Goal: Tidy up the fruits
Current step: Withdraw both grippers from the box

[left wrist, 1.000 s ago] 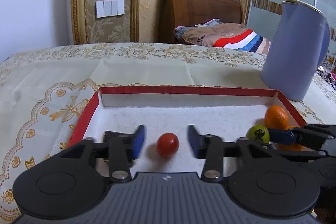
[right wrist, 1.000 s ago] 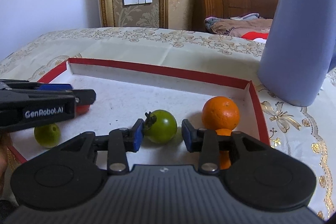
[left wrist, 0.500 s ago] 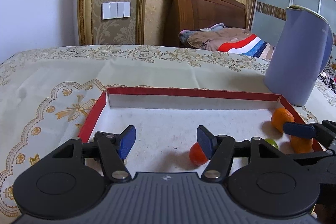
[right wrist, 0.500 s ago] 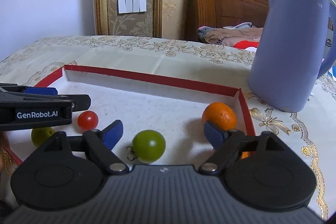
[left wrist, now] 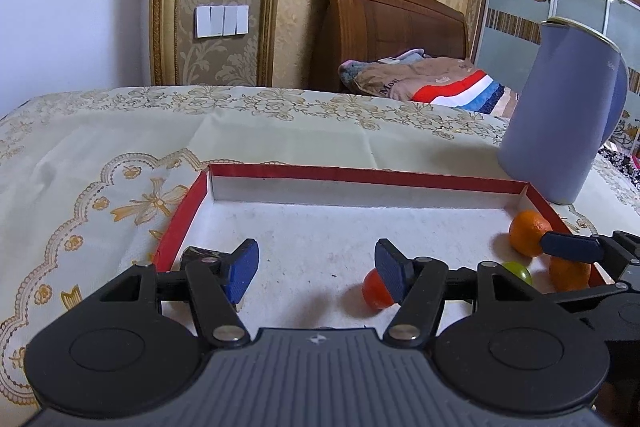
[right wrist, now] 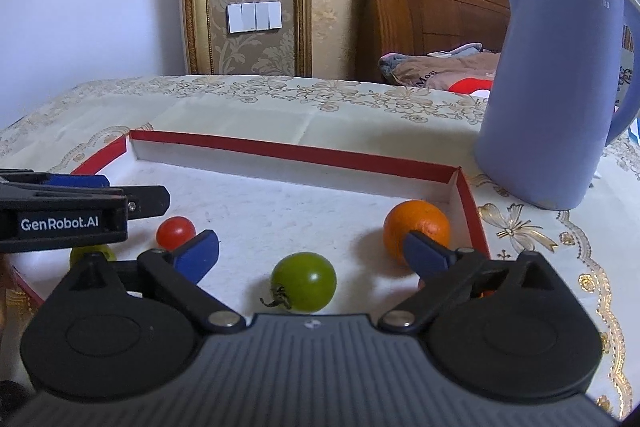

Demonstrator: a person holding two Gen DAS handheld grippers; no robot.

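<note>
Black tongs (right wrist: 310, 255), blue pads (right wrist: 198, 255), silver screws, "GenRobot.AI" lettering.

Both jaws released: red tomato (left wrist: 374, 293), green tomato (right wrist: 304, 281).

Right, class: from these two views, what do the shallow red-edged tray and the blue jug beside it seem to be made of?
Red-edged tray: probably cardboard, like a box lid. Its thin folded walls are matt red outside and plain white inside, with a rough, slightly stained floor.

Blue jug: likely plastic, possibly coated metal. It has a smooth, even lavender skin with a soft sheen and a pale rim.
</note>
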